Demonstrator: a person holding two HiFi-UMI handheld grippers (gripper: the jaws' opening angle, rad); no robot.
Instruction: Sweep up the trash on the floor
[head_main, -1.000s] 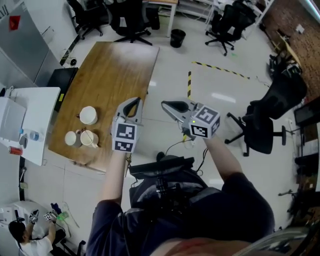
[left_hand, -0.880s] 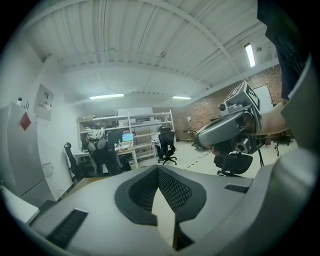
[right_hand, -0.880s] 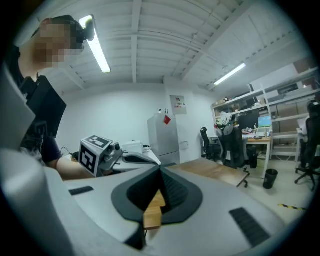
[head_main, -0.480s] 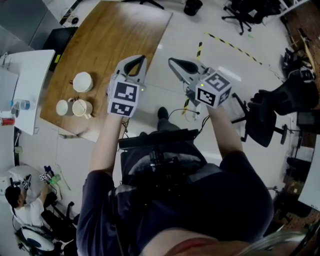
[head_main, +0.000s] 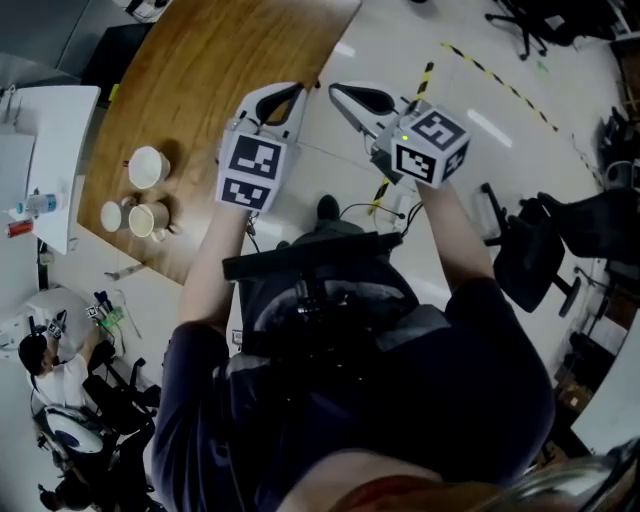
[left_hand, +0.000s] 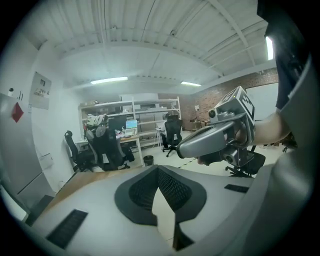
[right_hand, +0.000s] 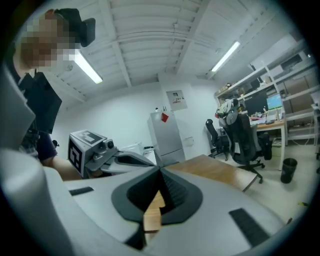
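Currently, the left tongs (head_main: 298, 90) and the right tongs (head_main: 336, 90) are held side by side, tips near each other, both pointing forward and slightly downward. Each gripper view shows its jaws pressed together with nothing between them. The floor (head_main: 320, 150) lies beneath both tips. Trash on it is too small to make out, so its long axis and heading cannot be told. A black-and-yellow tape strip (head_main: 426, 76) on the floor passes under the right tongs, its long axis running ahead and slightly right. The wooden bench (head_main: 200, 80) lies left of the left tongs and carries three cups (head_main: 147, 166). Far ahead of the left tongs, a black waste bin (left_hand: 148, 160) stands upright near office chairs (left_hand: 102, 147).
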